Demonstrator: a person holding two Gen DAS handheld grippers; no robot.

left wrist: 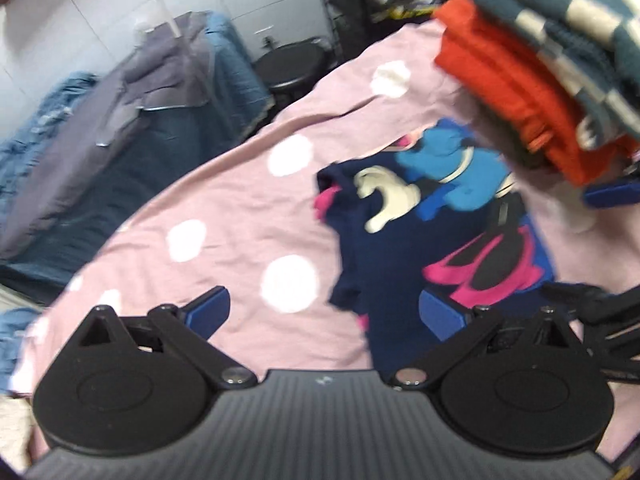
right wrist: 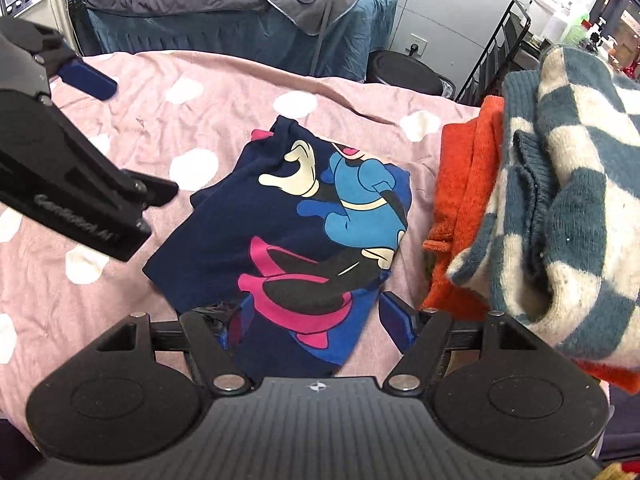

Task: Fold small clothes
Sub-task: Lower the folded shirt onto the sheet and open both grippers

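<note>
A small navy shirt [right wrist: 280, 220] with a blue, pink and cream cartoon print lies folded on the pink dotted sheet [right wrist: 160, 120]. It also shows in the left wrist view [left wrist: 404, 248]. My right gripper [right wrist: 308, 328] is open, its jaws straddling the shirt's near edge. The left finger is hidden under the cloth. My left gripper [left wrist: 324, 312] is open and empty over the sheet, just left of the shirt. It shows in the right wrist view [right wrist: 86, 76], raised at the left.
A stack of folded clothes stands right of the shirt: an orange knit [right wrist: 460, 184] under a teal and cream checked sweater [right wrist: 560, 184]. Beyond the sheet's far edge are a bed with blue-grey covers [right wrist: 224, 4] and a black stool [right wrist: 404, 68].
</note>
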